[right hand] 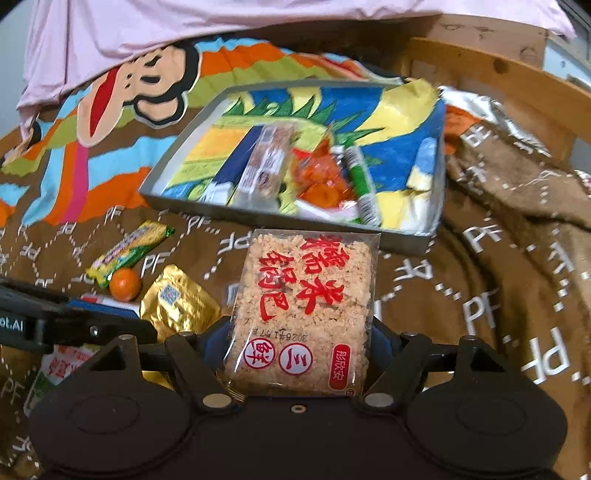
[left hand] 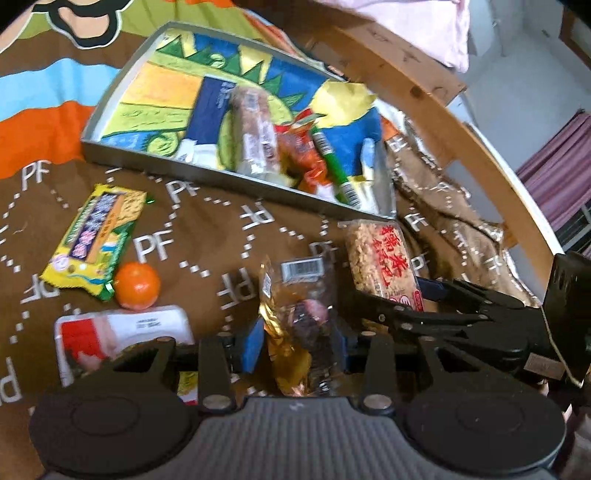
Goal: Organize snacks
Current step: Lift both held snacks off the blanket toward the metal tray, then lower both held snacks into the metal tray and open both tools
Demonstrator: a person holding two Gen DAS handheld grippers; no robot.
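My left gripper [left hand: 295, 343] is shut on a gold-and-clear snack packet [left hand: 295, 314], held above the blanket; the packet also shows in the right wrist view [right hand: 177, 302]. My right gripper [right hand: 299, 339] is shut on a rice cracker pack [right hand: 303, 310] with red characters, also seen in the left wrist view [left hand: 384, 262]. Ahead lies a grey tray [left hand: 221, 168] [right hand: 207, 206] with a colourful lining, holding several snacks. A yellow-green snack bar [left hand: 94, 240] [right hand: 129, 251], a small orange [left hand: 136, 285] [right hand: 125, 283] and a red-white packet [left hand: 122, 334] lie on the blanket.
A brown patterned blanket [left hand: 207, 229] covers the bed. A wooden bed rail [left hand: 443, 96] [right hand: 517, 77] runs along the right, with a pink sheet [right hand: 258, 26] behind. Blanket folds [right hand: 517, 192] rise to the right of the tray.
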